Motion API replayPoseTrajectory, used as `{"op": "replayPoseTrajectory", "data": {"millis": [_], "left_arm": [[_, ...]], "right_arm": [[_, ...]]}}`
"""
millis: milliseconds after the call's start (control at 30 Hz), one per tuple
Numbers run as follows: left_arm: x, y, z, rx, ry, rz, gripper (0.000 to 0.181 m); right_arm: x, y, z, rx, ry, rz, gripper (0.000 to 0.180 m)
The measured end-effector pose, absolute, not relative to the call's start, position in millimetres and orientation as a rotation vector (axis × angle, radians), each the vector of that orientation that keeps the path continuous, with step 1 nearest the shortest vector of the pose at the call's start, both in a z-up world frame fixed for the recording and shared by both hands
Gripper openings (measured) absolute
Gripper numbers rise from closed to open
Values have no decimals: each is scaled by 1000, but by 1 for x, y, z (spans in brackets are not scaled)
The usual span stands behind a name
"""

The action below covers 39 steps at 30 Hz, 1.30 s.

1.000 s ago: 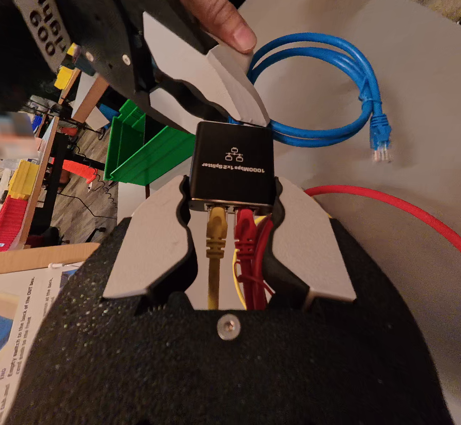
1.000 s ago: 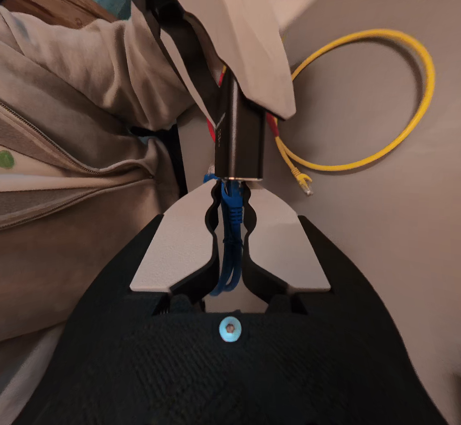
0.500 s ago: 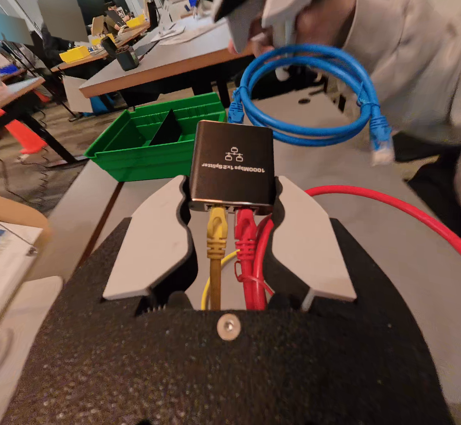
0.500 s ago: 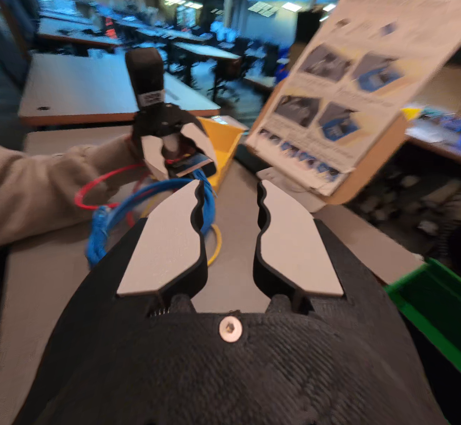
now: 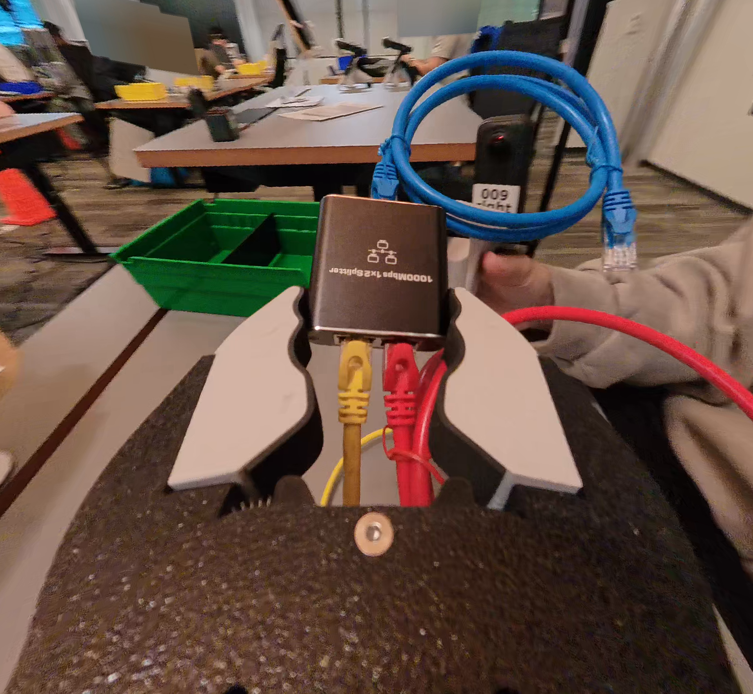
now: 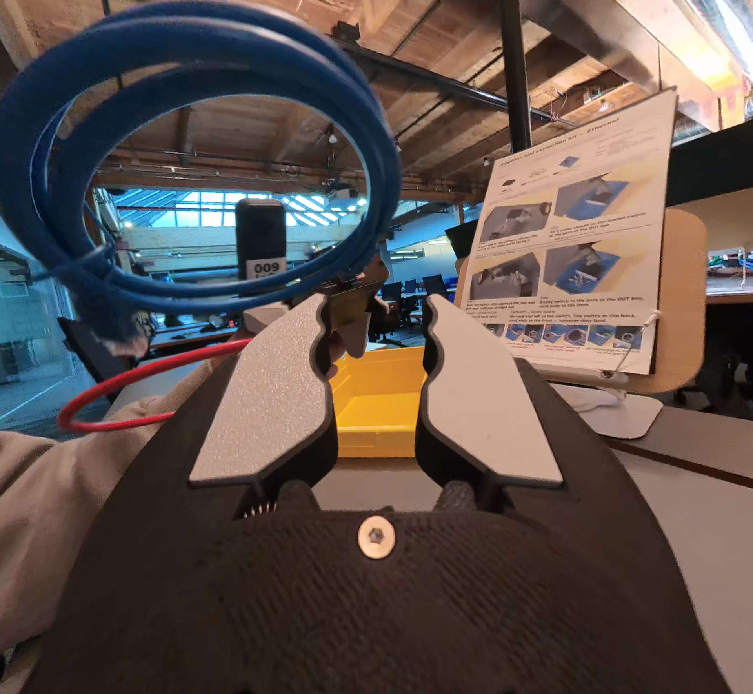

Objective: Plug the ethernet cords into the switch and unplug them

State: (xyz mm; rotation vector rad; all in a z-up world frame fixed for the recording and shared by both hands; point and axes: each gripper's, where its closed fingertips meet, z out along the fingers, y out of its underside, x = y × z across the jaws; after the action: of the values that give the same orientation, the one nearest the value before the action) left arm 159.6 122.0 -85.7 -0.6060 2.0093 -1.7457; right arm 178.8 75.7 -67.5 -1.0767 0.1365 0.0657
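Left tool [image 5: 377,299] clamps the black switch [image 5: 379,267] by its sides, raised above the grey surface [image 5: 81,368]; yellow cord [image 5: 353,381] and red cord [image 5: 401,385] are plugged into its near face, and the coiled blue cord [image 5: 509,144] hangs off its far end, one plug [image 5: 619,234] dangling free at right. Right tool [image 6: 375,332] stands parted and empty, the blue coil [image 6: 195,161] crowding its upper-left view. Green bin [image 5: 212,258] sits far left; yellow bin [image 6: 379,409] and an instruction sheet [image 6: 570,250] on a stand lie beyond the right tool.
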Motion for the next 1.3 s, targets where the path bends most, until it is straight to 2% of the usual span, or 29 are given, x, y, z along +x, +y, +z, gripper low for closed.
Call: {"op": "replayPoseTrajectory", "data": {"millis": [133,267,367,567,700,833,1000,1200,1300], "left_arm": [[153,131,-88,-686,1864,-1583,63],[142,126,-95,-692,1753,-1469,63],[138,119,-100,-725,1634,-1419,63],[132,110,-109,-770,1523,-1226,62],[129,114,-105,-832,1438,-1105,63],[121,126,-88,-877,1334,-1099,62],[122,112,-91,-855,1380,-1161,62],[127,110,-97,-888,1359,-1216,63],[129,110,-97,-884,1336,-1232,63]], "right_arm": [[162,88,-60,-1052,171,198,41],[151,93,-54,-1011,241,307,25],[141,97,-53,-1010,276,359,32],[142,93,-61,-1110,373,257,30],[142,84,-66,-1106,456,350,32],[147,78,-95,-1188,481,383,30],[130,82,-83,-1138,388,390,38],[133,81,-77,-1152,356,231,33],[127,82,-72,-1175,286,184,24]]}}
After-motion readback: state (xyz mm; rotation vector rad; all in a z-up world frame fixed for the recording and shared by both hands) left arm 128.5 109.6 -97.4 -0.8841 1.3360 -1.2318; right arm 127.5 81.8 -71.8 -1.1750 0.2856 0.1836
